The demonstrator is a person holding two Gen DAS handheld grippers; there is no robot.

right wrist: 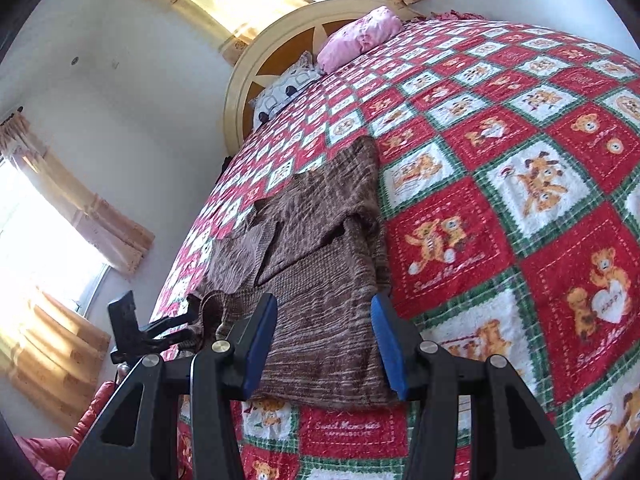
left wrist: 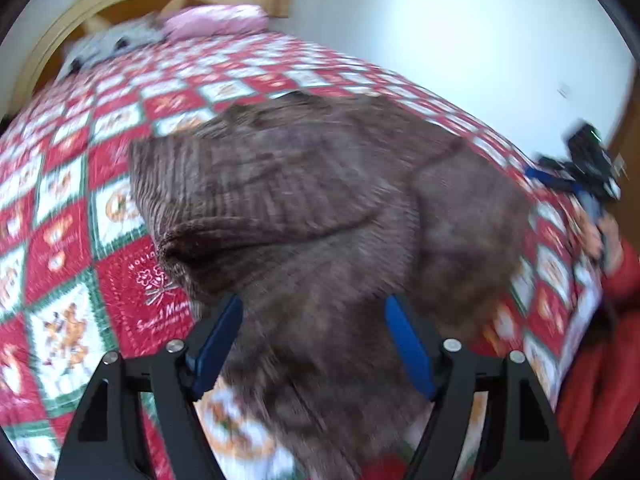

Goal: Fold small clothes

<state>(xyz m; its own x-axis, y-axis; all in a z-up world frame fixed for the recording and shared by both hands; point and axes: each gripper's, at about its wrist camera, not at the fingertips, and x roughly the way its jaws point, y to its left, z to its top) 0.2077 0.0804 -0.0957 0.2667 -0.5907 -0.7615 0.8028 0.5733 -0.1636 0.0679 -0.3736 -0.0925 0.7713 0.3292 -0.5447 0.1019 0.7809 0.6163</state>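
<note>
Nearest us, our left tool [left wrist: 314, 340] is spread wide, blue pads [left wrist: 218, 344] either side of the brown knit sweater [left wrist: 312, 208], nothing pinched. The left wrist view is motion-blurred, so we can't tell whether the pads touch the knit or hover just above it.

Our right tool [right wrist: 324, 344] is likewise released, jaws apart over the near hem, gripping nothing. In that view the left tool [right wrist: 168, 330] sits at the sweater's left edge beside a bunched cuff [right wrist: 208, 312]; contact there is unclear.

The sweater lies on the red-and-green teddy quilt [right wrist: 500, 216] of the bed, near edge towards us, one sleeve [left wrist: 240, 200] folded across the body, not lying flat. The fold looks partly done.

Risks as we judge them:
- Thick loose knit: closing on one layer only would drag the top ply and undo the sleeve fold.
- Closing too deep could pinch quilt along with the hem, then lift both.
- The raised, open sleeve end could catch a pad as we move in.
- Uneven lift between the two tools would skew the next fold line.
- The fluffy quilt may cling, so the sweater bunches when dragged.

Further back: pink pillow [right wrist: 362, 38], patterned pillow [right wrist: 280, 96], headboard [right wrist: 256, 76], all well apart from the work.
</note>
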